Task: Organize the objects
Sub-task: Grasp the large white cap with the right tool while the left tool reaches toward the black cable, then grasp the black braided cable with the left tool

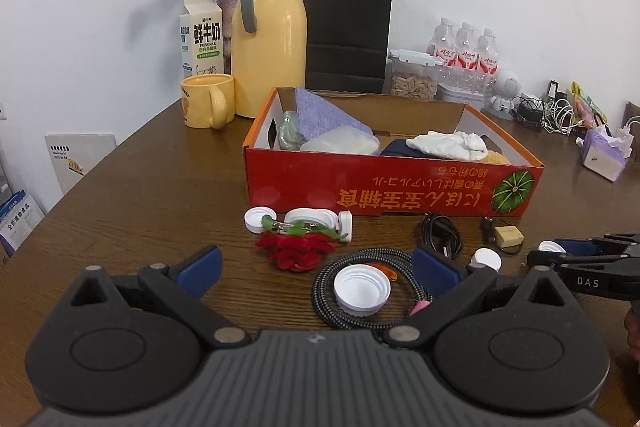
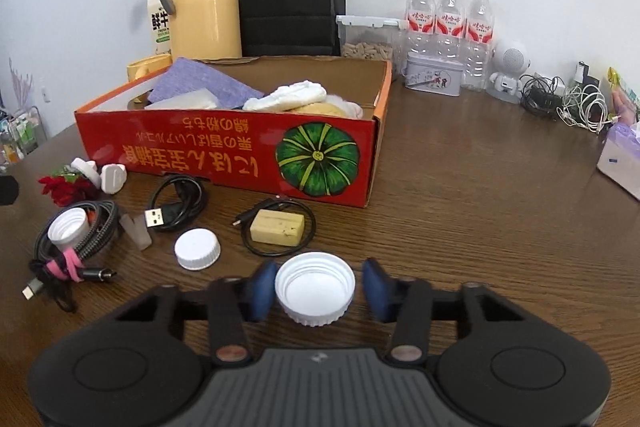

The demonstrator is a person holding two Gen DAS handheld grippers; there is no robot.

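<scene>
My right gripper [image 2: 318, 287] straddles an upturned white cap [image 2: 316, 291] on the brown table. Its left pad sits at the cap's rim, and a thin gap shows at the right pad, so it is open. The left gripper [image 1: 316, 267] is wide open above a second white cap [image 1: 362, 291] lying inside a coiled braided cable [image 1: 324, 287]. A third cap [image 2: 197, 249] lies rim down nearby. Also on the table are a black USB cable [image 2: 176, 203], a yellowish block [image 2: 278, 227], a red fabric rose [image 1: 296, 247] and white plugs [image 1: 316, 219]. The red box [image 1: 392, 187] behind holds cloths.
A yellow thermos [image 1: 268, 39], a mug [image 1: 206, 101], a milk carton [image 1: 202, 35] and a black paper bag [image 1: 344, 19] stand behind the box. Water bottles [image 2: 450, 15], a tin [image 2: 434, 73], tangled chargers [image 2: 568, 103] and a tissue pack [image 2: 622, 163] fill the right side.
</scene>
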